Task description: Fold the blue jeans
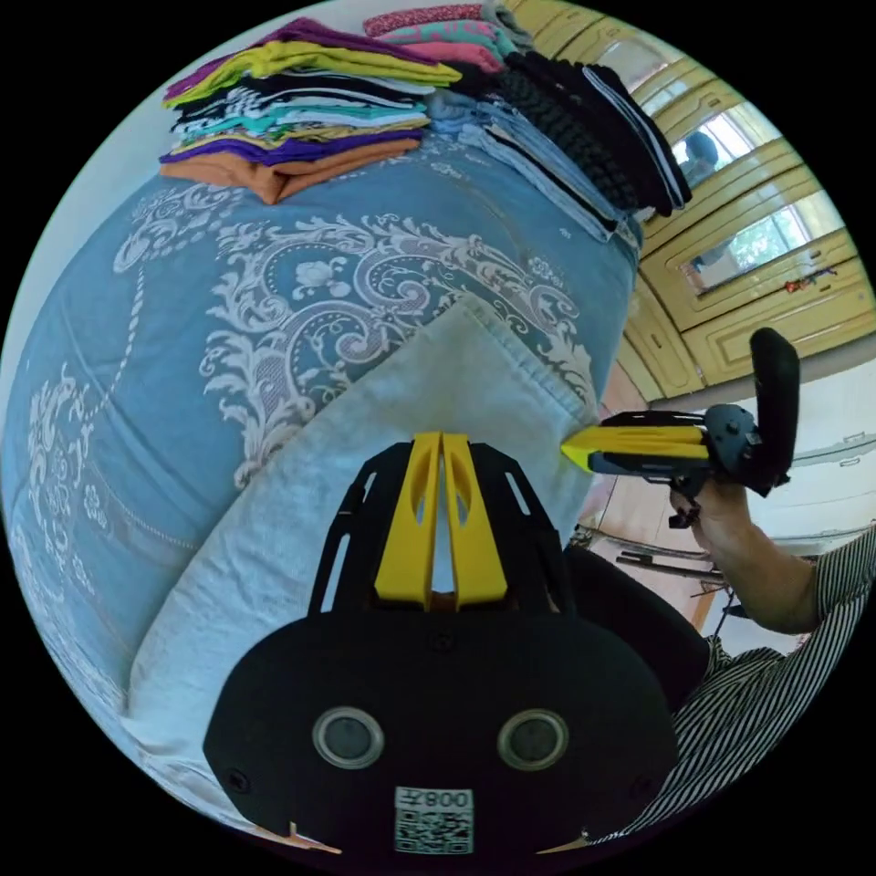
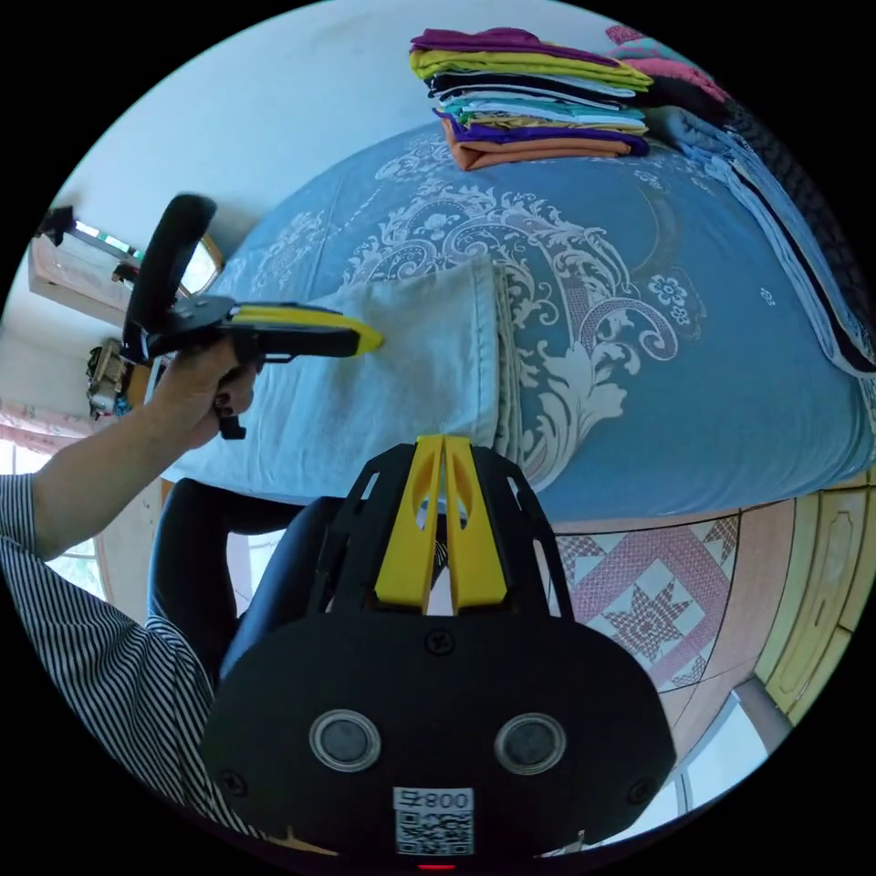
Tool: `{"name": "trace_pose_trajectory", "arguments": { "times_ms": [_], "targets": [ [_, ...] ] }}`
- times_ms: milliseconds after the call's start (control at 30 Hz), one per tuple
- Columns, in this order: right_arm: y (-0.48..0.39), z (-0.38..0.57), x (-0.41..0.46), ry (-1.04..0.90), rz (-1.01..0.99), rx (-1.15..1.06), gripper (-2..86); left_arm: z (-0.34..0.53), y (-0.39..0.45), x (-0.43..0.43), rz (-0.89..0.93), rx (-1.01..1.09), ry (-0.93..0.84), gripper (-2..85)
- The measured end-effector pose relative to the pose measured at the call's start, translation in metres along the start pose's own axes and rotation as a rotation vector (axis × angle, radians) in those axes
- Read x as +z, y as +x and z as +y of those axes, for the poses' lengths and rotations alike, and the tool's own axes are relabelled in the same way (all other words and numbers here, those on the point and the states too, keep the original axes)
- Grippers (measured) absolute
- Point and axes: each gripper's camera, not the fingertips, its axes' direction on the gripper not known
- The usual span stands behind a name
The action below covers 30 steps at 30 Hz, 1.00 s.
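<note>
The pale blue jeans (image 1: 429,401) lie folded into a flat rectangle on the blue patterned bedspread (image 1: 182,319), near the bed's edge. My left gripper (image 1: 442,440) hovers over the middle of the fold with its yellow jaws shut and nothing between them. In the right gripper view the left gripper (image 2: 370,339) rests its tip on the jeans (image 2: 401,365). My right gripper (image 2: 443,443) is shut too, at the edge of the jeans nearest the bedside. The left gripper view has the right gripper (image 1: 570,452) touching that same edge, held by a hand.
Stacks of folded clothes (image 1: 292,109) and a row of dark garments (image 1: 584,128) stand at the far end of the bed. A yellow wardrobe (image 1: 757,274) stands beside it. Patterned floor tiles (image 2: 657,602) lie below the bed edge. A striped sleeve (image 2: 82,620) and a dark-trousered leg (image 2: 210,538) are close.
</note>
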Motion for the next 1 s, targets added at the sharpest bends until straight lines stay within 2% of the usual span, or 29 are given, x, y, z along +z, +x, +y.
{"name": "trace_pose_trajectory", "arguments": {
  "times_ms": [133, 233, 333, 400, 467, 500, 667, 767, 900, 1000],
  "targets": [
    [-0.038, -0.029, -0.004, -0.009, 0.009, 0.009, 0.0, 0.064, -0.045, -0.002, 0.027, -0.076, 0.099, 0.1],
    [-0.08, -0.056, -0.008, 0.011, -0.004, -0.031, 0.1, 0.138, -0.093, -0.008, -0.048, -0.205, 0.174, 0.1],
    [-0.146, -0.098, -0.002, 0.037, -0.121, -0.138, 0.1, 0.222, -0.153, -0.002, -0.15, -0.424, 0.189, 0.1],
    [-0.199, -0.129, 0.01, 0.033, -0.184, -0.239, 0.2, 0.287, -0.2, 0.021, -0.233, -0.602, 0.121, 0.1],
    [-0.277, -0.17, 0.032, 0.012, -0.244, -0.384, 0.3, 0.33, -0.232, 0.051, -0.166, -0.702, 0.041, 0.2],
    [-0.298, -0.181, 0.037, 0.01, -0.256, -0.418, 0.4, 0.355, -0.245, 0.058, -0.083, -0.735, 0.153, 0.2],
    [-0.471, -0.277, 0.095, -0.044, -0.38, -0.657, 2.0, 0.414, -0.284, 0.092, -0.071, -0.753, 0.218, 0.4],
    [-0.554, -0.323, 0.136, -0.118, -0.385, -0.729, 4.4, 0.446, -0.318, 0.101, -0.053, -0.752, 0.371, 0.8],
    [-0.628, -0.359, 0.194, -0.267, -0.339, -0.765, 5.8, 0.474, -0.376, 0.113, -0.055, -0.727, 0.53, 1.6],
    [-0.662, -0.369, 0.223, -0.348, -0.348, -0.749, 5.7, 0.485, -0.417, 0.134, -0.076, -0.717, 0.547, 2.2]
  ]
}}
